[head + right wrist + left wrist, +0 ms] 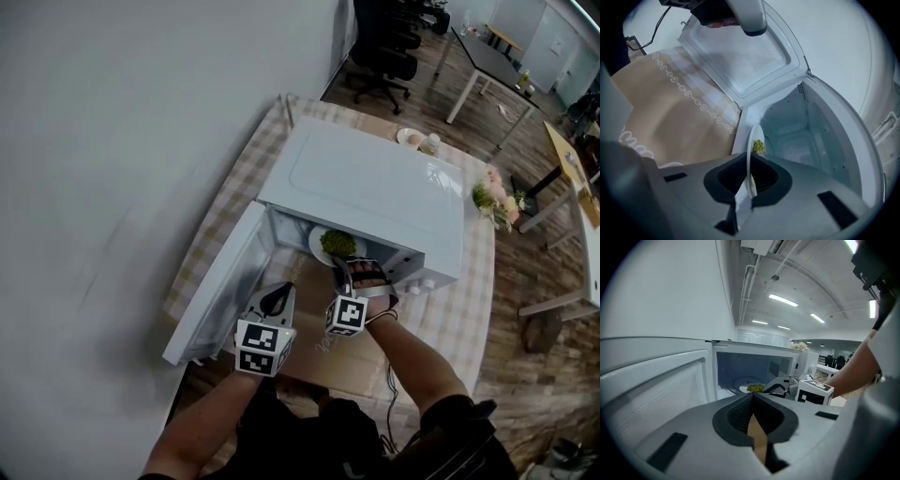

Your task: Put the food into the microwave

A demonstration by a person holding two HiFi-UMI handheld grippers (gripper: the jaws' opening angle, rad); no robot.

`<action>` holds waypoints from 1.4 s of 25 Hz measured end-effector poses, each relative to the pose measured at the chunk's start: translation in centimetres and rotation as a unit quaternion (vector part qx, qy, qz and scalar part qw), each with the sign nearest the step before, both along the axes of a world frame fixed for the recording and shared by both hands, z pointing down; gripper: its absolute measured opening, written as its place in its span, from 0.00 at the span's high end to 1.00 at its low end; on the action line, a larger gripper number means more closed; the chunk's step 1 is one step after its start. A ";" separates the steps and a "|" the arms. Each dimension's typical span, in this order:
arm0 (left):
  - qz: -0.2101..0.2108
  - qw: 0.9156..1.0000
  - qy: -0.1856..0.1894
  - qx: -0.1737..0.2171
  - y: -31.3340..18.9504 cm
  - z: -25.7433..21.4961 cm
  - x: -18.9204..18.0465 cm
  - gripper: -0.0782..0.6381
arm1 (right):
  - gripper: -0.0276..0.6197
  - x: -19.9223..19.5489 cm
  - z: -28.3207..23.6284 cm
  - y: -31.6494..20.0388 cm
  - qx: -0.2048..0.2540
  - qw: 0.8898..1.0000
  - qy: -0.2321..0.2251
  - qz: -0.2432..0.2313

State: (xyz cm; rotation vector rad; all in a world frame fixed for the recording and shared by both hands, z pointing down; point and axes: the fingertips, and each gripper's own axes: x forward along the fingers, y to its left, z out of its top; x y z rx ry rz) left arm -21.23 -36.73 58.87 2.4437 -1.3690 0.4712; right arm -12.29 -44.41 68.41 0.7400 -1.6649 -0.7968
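Note:
A white plate [330, 246] with green food [338, 244] hangs at the mouth of the white microwave [375, 183], half inside the cavity. My right gripper [350, 269] is shut on the plate's near rim. In the right gripper view the plate [752, 150] stands edge-on between the jaws, with the green food [758, 146] beyond them. The microwave door [220, 281] is swung open to the left. My left gripper [277, 298] hovers beside the door, shut and holding nothing. From the left gripper view [752, 404] the plate [753, 388] and right gripper [780, 386] show at the cavity.
A brown mat [328, 352] lies before the microwave on the checked tablecloth [478, 309]. A small dish and jar [418, 141] sit behind the microwave, with flowers [494, 195] to its right. A white wall runs along the left. An office chair [384, 52] and desks stand beyond.

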 end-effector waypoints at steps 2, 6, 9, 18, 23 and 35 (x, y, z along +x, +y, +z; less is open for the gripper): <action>0.004 1.000 0.001 -0.004 -0.1 0.3 0.1 0.88 | 0.92 -0.1 0.4 -0.4 -0.002 1.000 0.001 0.001; 0.008 1.000 0.000 -0.007 -0.4 0.7 0.2 0.88 | 0.92 -0.3 1.2 -1.0 -0.015 1.000 -0.001 0.001; 0.013 1.000 0.001 -0.010 -0.5 0.8 0.4 0.88 | 0.89 -0.1 1.6 -1.4 -0.027 0.999 0.023 0.003; 0.024 0.999 0.003 -0.022 -0.1 1.1 0.6 0.88 | 0.85 0.2 2.6 -1.2 -0.049 0.998 0.043 0.002; 0.027 0.999 0.001 -0.024 0.3 1.0 0.5 0.88 | 0.84 0.3 2.7 -1.0 -0.065 0.997 0.029 0.010; 0.021 1.000 0.014 -0.005 0.8 -0.2 0.3 0.88 | 0.90 -0.8 1.3 0.9 -0.066 0.998 -0.012 -0.004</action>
